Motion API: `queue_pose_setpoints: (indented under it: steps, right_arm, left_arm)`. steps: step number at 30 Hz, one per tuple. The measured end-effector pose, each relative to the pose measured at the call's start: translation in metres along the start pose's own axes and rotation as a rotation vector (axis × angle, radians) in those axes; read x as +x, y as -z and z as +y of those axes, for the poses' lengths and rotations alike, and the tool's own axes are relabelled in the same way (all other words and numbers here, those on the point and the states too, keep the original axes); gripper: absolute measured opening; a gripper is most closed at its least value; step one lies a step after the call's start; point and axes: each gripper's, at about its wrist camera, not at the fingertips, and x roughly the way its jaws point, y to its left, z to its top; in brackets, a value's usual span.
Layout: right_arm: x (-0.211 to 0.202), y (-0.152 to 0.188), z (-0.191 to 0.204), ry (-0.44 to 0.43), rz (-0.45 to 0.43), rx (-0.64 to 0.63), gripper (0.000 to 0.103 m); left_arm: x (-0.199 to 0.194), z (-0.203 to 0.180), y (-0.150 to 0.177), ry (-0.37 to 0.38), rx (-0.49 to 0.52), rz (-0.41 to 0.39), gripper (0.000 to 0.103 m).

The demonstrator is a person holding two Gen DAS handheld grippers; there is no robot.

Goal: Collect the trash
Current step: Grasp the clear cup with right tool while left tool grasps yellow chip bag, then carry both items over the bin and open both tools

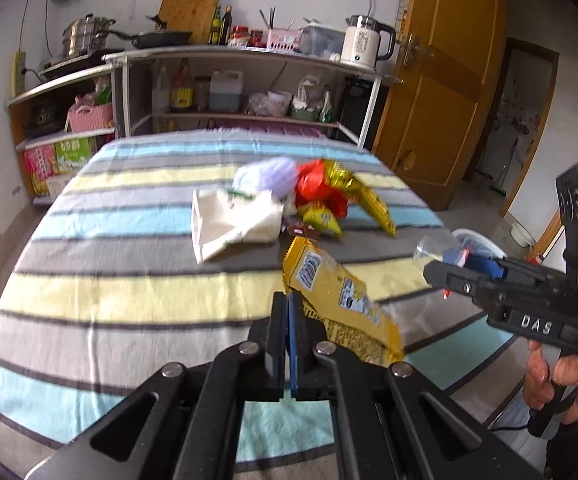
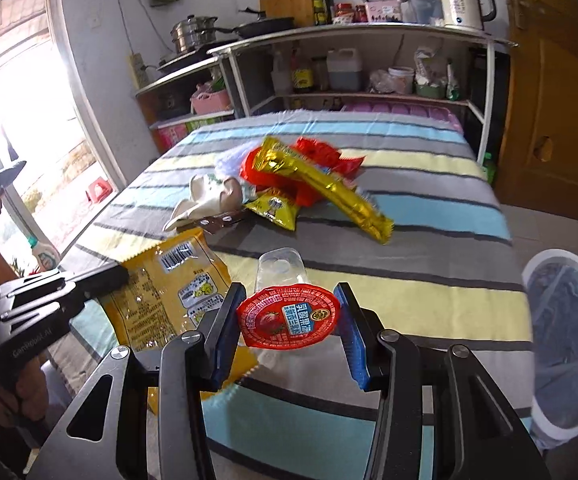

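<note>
From the left wrist view, the left gripper (image 1: 289, 300) has its fingers (image 1: 277, 328) clenched flat on the edge of a yellow snack bag (image 1: 329, 292), which hangs just above the striped cloth (image 1: 109, 248) over the bench. The bag's lower corner is cut off behind the right finger, and its print is too blurred to read. Farther back, a pile of wrappers (image 1: 321, 200) lies on the cloth: a white paper bag (image 1: 233, 216), a red wrapper, a long gold wrapper (image 1: 369, 196) and something pale purple that cannot be made out. At the right edge the right gripper (image 1: 445, 264) points in over the bench, slanting downward, a hand (image 1: 561, 380) wrapped round its handle. It carries a clear jelly cup (image 1: 437, 248), largely hidden by the fingers. The white rim of a bin shows behind it, mostly covered.

From the right wrist view, the right gripper (image 2: 287, 316) grasps the jelly cup (image 2: 287, 316) by its sides, the red foil lid facing the camera and the clear body pointing away. The cup hangs above the cloth (image 2: 409, 296). The left gripper (image 2: 121, 276) comes in from the left with the snack bag (image 2: 169, 292) pinched at its edge; its hand (image 2: 21, 392) is in shadow and partly out of frame. To the right, beside the bench, stands a white bin (image 2: 529, 276) lined with a dark bag, its far side cut off. The pile (image 2: 289, 184) sits mid-bench, well apart from both grippers.
</note>
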Motion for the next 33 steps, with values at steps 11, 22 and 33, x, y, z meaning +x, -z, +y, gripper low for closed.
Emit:
queue_pose_setpoints:
  steps: [11,22,33]
  right_arm:
    - [-0.037,-0.005,-0.018,0.057,-0.076,0.022,0.046]
    - [-0.063,-0.003,-0.049,0.113,-0.106,0.061,0.046]
    - [-0.085,0.01,-0.096,0.208,-0.124,0.135,0.046]
  left_arm:
    - [-0.011,-0.038,-0.04,0.066,0.069,-0.077,0.001]
    - [-0.011,-0.087,-0.067,0.141,0.15,-0.123,0.001]
    - [0.021,-0.133,-0.079,0.225,0.189,-0.093,0.001]
